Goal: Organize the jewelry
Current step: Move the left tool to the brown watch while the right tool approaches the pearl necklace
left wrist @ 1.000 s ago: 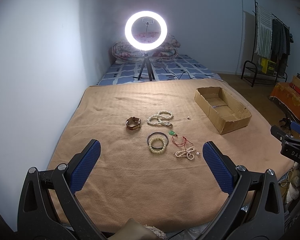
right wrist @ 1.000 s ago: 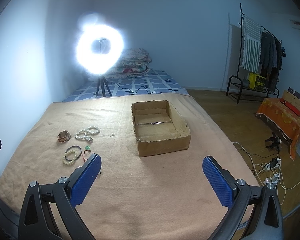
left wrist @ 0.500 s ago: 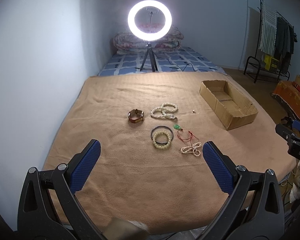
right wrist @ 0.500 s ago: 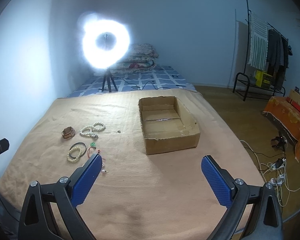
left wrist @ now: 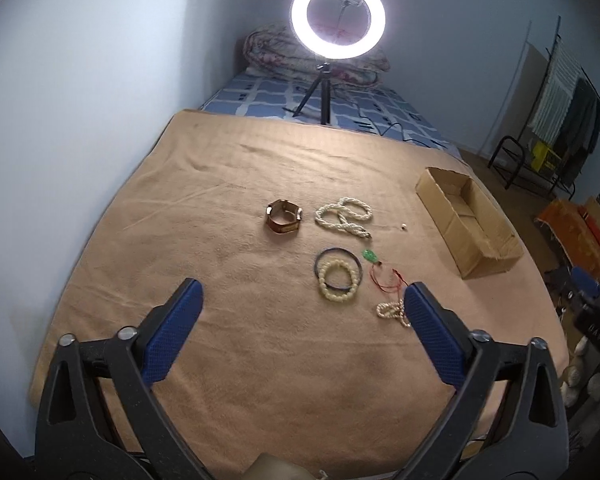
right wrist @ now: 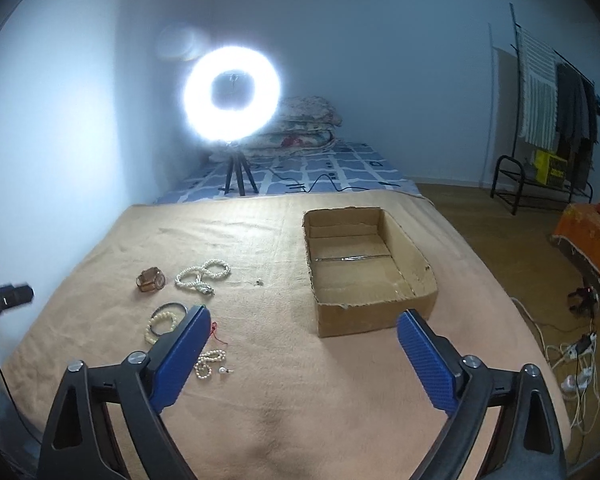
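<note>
Left gripper [left wrist: 302, 298]: blue-padded fingers [left wrist: 172, 330] spread wide and closing, nothing between the pads; held above the blanket, angled down toward the jewelry.
Right gripper [right wrist: 302, 326]: fingers [right wrist: 428, 360] likewise wide and closing, gripping nothing; the cardboard box lies just ahead of its right finger.
Small pearl bracelet [left wrist: 392, 312]: nearest item, partly hidden behind the left gripper's right finger; a loose pearl earring [right wrist: 224, 370] lies just beside it.
Red cord [left wrist: 386, 280]: thin loop, ending near a green pendant [left wrist: 369, 256].
Cream bead bracelet [left wrist: 338, 280]: overlaps a dark bangle [left wrist: 336, 258], touching it.
Pearl necklace [left wrist: 344, 218]: coiled in loops, farther out.
Brown bracelet [left wrist: 283, 222]: standing on edge, just left of the necklace.
Small bead [left wrist: 403, 226]: alone, between the necklace and the box.
Cardboard box [right wrist: 420, 300]: open-topped, no jewelry inside, well apart from the jewelry cluster, on its right.
Blanket [left wrist: 240, 360]: tan, covering the bed's near part; all jewelry rests on it.
Ring light [left wrist: 338, 16]: lit, on a tripod beyond the blanket.
Clothes rack [right wrist: 548, 120]: by the far right wall.
</note>
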A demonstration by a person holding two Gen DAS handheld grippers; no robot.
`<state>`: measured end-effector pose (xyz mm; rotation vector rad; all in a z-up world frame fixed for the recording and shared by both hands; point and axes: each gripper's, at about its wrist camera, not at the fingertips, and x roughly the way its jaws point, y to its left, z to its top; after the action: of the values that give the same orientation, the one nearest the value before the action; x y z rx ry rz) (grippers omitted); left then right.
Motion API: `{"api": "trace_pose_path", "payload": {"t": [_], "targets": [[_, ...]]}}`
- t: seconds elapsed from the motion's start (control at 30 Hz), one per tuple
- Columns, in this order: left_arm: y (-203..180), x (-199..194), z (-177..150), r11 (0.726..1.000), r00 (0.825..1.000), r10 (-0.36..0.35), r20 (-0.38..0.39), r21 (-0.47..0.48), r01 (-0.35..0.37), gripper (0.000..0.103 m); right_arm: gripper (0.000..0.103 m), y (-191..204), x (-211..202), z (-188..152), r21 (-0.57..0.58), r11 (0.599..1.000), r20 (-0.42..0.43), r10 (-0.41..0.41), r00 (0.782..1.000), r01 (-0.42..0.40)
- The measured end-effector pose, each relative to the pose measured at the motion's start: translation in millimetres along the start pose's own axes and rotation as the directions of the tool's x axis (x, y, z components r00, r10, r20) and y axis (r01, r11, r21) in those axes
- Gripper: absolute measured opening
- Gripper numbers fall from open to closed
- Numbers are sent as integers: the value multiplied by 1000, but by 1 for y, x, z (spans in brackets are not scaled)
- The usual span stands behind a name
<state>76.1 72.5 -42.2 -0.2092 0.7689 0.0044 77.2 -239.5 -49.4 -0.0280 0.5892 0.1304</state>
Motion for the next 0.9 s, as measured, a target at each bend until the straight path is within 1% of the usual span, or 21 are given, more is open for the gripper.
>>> {"api": "trace_pose_path", "payload": {"t": [0.07,0.17,0.23,0.33,0.4,0.5,0.6,0.67,0.7,0.8,0.87,0.9], "targets": [[7,7,10,1000,1000,5,-21,-19,-5,88,87,3,9,2,-20,1000,-20,22,1000,-22],[19,17,21,999,999,1,-45,-48,-3,82,82,9,22,4,-40,996,-72,74,995,-77],[24,25,27,998,999,13,-52,-60,-16,80,79,15,32,5,-46,991,-116,123,986,-129],[31,42,37,996,997,-2,-71,-91,-5,80,72,19,44,7,-30,985,-160,161,974,-168],[33,56,42,995,995,5,-100,-94,-15,80,65,23,54,9,-29,979,-189,193,963,-202],[35,75,50,995,992,5,-127,-98,-18,80,58,29,70,15,-35,971,-224,224,949,-237],[37,92,59,992,988,-13,-153,-123,-6,80,57,34,87,22,-13,960,-250,268,930,-280],[36,103,65,991,987,-22,-157,-131,1,80,55,38,94,25,-11,956,-262,279,924,-292],[37,108,68,991,987,-24,-157,-135,2,80,54,40,98,26,-11,953,-270,289,918,-303],[39,126,75,986,985,-49,-168,-163,21,79,53,49,113,29,0,941,-299,323,898,-338],[40,141,78,981,978,-78,-191,-189,42,65,53,56,127,31,-2,939,-320,326,889,-345],[42,150,79,979,974,-87,-207,-201,45,63,53,60,133,31,-7,938,-329,326,886,-348]]}}
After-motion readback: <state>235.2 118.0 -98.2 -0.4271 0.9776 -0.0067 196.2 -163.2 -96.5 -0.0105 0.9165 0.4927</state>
